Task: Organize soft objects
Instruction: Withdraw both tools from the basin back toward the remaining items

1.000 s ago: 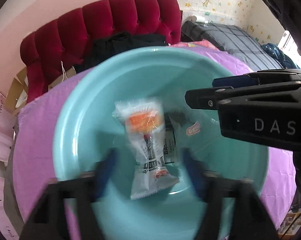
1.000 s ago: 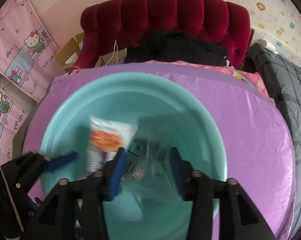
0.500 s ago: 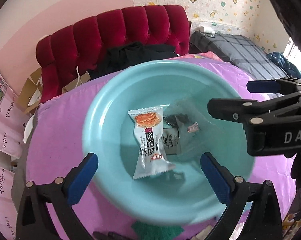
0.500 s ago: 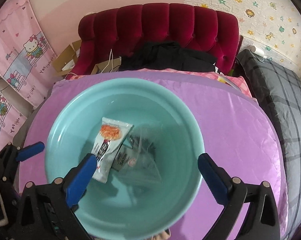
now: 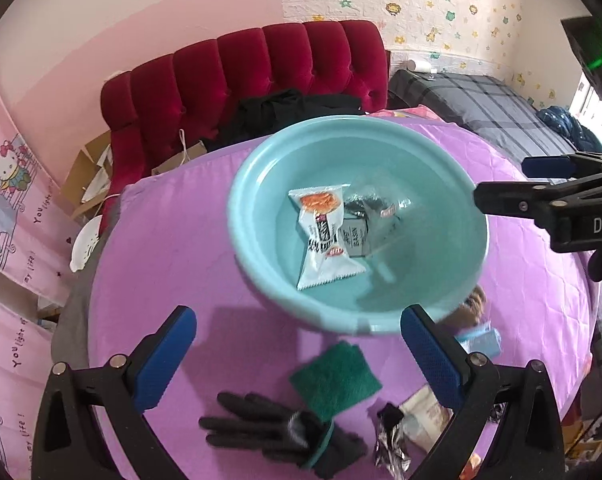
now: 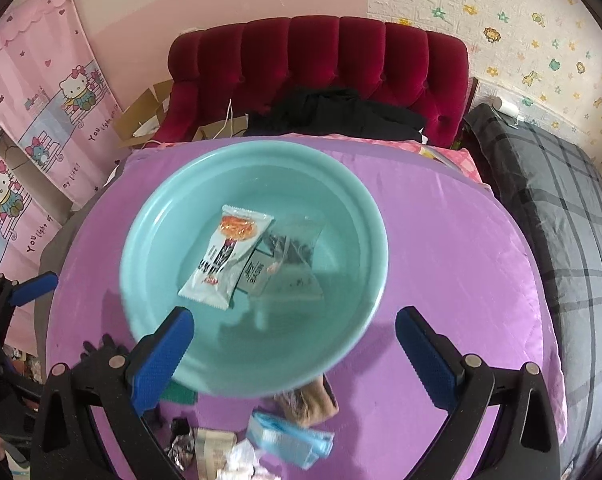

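Both grippers are hanging above the purple quilted table cover point(image 5: 173, 248) right now, and neither has anything in it. The left gripper point(image 5: 299, 354) has its blue pads spread wide apart with only cover and clutter showing between them. The right gripper point(image 6: 295, 354) is spread just as wide, jaws empty, straddling the near rim of the teal basin point(image 6: 157, 216).

The basin sits mid-table. Inside, a white snack packet point(image 6: 225, 258) with an orange picture lies flat on the bottom, roughly at 9 o'clock from the basin's centre in the right wrist view. A clear plastic bag point(image 6: 297, 256) with something dark inside lies just beside it at 3 o'clock, overlapping the basin's printed label (the packet's edge covers part of that label too).

Outside the basin, at 6 o'clock in the left wrist view, there's a green scouring pad point(image 5: 335, 376) touching a black glove point(image 5: 277, 432) lying with its fingers pointing toward 9 o'clock. Near them at about 4 o'clock sit a crumpled foil wrapper point(image 5: 389, 444), a light blue pack point(image 5: 481, 340) and a brown fuzzy thing point(image 5: 471, 308) tucked against the basin's rim (too blurry to name).

At 12 o'clock, past the table, is a red tufted headboard point(image 6: 317, 68) with black clothing point(image 6: 341, 116) piled in front of it.
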`<state>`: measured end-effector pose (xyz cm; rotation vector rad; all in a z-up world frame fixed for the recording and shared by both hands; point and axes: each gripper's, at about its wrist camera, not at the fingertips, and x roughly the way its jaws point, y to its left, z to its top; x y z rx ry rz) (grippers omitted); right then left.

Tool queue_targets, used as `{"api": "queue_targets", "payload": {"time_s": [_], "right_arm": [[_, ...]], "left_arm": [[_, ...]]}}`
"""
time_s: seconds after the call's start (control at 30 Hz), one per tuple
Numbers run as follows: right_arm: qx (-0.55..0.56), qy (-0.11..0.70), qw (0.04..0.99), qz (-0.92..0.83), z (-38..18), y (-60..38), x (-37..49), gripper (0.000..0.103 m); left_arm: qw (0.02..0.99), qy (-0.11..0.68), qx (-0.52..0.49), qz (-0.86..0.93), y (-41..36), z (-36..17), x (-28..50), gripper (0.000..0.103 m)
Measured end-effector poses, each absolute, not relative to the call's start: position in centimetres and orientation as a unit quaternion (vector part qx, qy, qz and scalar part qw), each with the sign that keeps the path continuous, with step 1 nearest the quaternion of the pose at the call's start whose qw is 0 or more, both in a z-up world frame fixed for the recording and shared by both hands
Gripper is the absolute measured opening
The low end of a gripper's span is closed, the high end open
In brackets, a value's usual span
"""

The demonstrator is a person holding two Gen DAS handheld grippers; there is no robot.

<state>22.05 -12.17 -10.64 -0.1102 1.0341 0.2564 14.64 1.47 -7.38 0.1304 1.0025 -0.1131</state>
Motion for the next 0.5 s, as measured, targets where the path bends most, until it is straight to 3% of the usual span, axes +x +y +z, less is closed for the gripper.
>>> {"api": "queue_targets", "payload": {"time_s": [0.5], "right_arm": [[-0.057,0.488,0.861,0.130,-9.8,-13.5,14.5,0.103]], "left_arm": [[0.875,0.480,0.034,-0.049,2.7,-7.3,7.8,0.103]]}}
